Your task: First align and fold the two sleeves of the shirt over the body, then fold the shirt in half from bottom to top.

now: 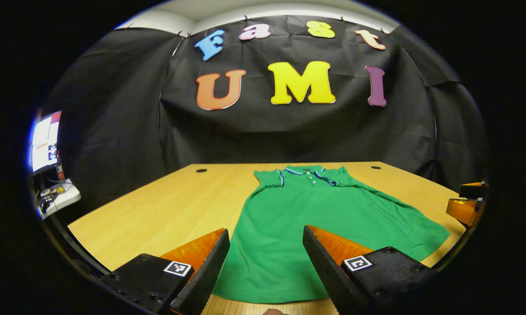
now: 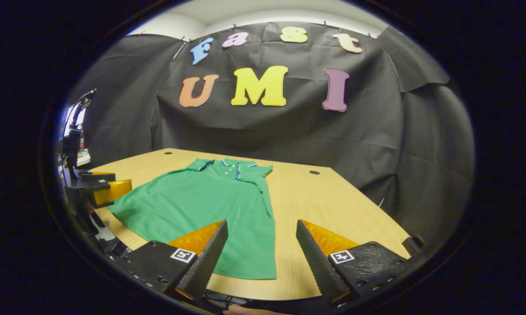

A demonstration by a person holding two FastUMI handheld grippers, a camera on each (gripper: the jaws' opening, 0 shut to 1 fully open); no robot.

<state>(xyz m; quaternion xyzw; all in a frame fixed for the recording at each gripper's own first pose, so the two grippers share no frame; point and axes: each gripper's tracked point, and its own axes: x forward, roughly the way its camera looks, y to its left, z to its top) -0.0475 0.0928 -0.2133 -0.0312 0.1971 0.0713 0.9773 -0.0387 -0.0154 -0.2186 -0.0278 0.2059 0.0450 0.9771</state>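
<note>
A green shirt [image 1: 315, 223] is laid flat on the wooden bench [image 1: 166, 205], collar [image 1: 308, 173] toward the far wall and hem toward the near edge. In the left gripper view, the shirt is seen to spread from the middle of the bench toward its right side, with the hem lying close to the near edge. In the right gripper view, the shirt [image 2: 210, 205] is seen on the left and middle part of the bench [image 2: 332, 205], its collar [image 2: 232, 165] at the far end, and bare wood is left to the right of it. The sleeves appear drawn in over or beside the body, though whether they are properly folded cannot be told. The left hand-held gripper [image 1: 266, 258] is held low at the near edge, over the hem; its fingers are set well apart and nothing is gripped between them. The right hand-held gripper [image 2: 261, 251] is likewise held at the near edge, above the shirt's near right corner, its fingers well apart, with nothing clamped. In the left gripper view, the right hand-held gripper [image 1: 466, 203] is glimpsed at the far right, just beside the edge of the shirt. In the right gripper view, the left hand-held gripper [image 2: 103, 188] is seen at the far left, near the shirt's left edge; whether either touches the cloth cannot be told. Two round holes [image 1: 201, 170] are noted in the bench near the far edge. A lit screen [image 1: 44, 142] is seen beyond the left side of the bench.
</note>
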